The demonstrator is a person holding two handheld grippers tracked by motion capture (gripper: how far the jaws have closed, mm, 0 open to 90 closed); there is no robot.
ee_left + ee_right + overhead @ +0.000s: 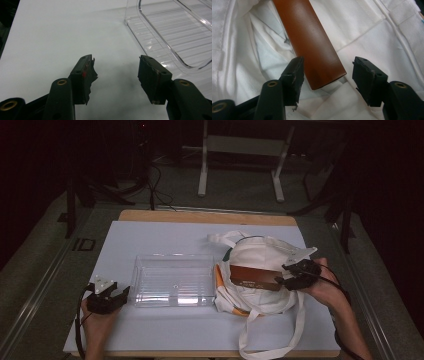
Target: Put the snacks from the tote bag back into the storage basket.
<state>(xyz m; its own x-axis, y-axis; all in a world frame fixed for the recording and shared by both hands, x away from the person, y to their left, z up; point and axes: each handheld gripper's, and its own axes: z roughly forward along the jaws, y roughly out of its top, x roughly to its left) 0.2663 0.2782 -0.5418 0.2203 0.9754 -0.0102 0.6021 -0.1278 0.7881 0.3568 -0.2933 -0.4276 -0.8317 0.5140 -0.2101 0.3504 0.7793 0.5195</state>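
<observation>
Brown box (312, 47) lies on the white tote bag (260, 265), right of the clear tray (172, 280). Right tongs (328, 75) stand wide around its near end, pads clear; close squarely on both long sides before lifting. Left tongs (116, 75) rest open and empty on the tabletop (55, 37).
</observation>
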